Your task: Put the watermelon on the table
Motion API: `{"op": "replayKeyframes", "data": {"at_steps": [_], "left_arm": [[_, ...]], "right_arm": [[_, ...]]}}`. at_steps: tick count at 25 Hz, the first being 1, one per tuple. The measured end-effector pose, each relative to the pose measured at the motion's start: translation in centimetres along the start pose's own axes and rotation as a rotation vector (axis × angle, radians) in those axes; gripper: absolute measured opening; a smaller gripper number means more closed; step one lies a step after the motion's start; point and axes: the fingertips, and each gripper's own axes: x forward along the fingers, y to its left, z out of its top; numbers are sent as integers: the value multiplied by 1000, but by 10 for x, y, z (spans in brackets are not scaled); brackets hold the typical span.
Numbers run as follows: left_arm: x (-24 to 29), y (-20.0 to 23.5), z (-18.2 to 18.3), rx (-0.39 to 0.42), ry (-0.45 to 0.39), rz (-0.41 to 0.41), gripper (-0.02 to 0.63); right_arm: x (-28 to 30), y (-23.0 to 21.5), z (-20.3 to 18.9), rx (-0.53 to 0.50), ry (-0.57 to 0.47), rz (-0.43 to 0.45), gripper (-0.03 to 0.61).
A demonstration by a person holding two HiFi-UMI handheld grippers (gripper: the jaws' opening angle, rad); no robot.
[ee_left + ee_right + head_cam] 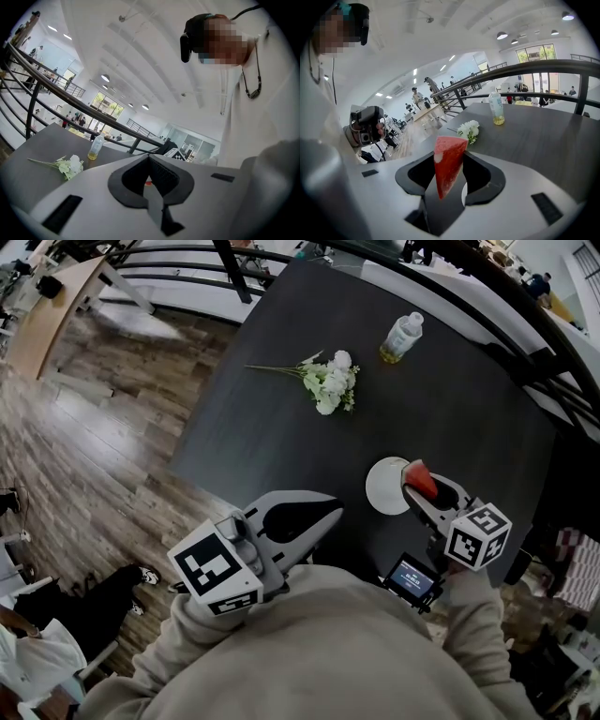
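A red wedge of watermelon (422,480) (449,164) stands upright between the jaws of my right gripper (419,487) (450,157), which is shut on it. It hangs just over the right rim of a small white plate (382,486) on the dark table (281,427). A sliver of that plate (463,194) shows through the jaws. My left gripper (330,513) (149,157) is held over the table's near edge, to the left of the plate. Its tips meet and it holds nothing.
White flowers (330,381) (468,129) (69,166) lie mid-table, with a plastic bottle (401,337) (497,108) (95,147) of yellow liquid beyond them. A dark railing (525,334) curves behind the table. Wooden floor (94,446) lies to the left.
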Motion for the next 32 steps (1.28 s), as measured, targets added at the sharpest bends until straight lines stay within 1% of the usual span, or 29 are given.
{"op": "replayKeyframes", "data": {"at_steps": [15,32], "left_arm": [[-4,6,-12,-25,12,18,5],[-4,13,-23,-46,33,24,5]], "right_arm": [[17,-13,-27,13,69,-1,186],[34,-28,-51,40,119,-18,186]]}}
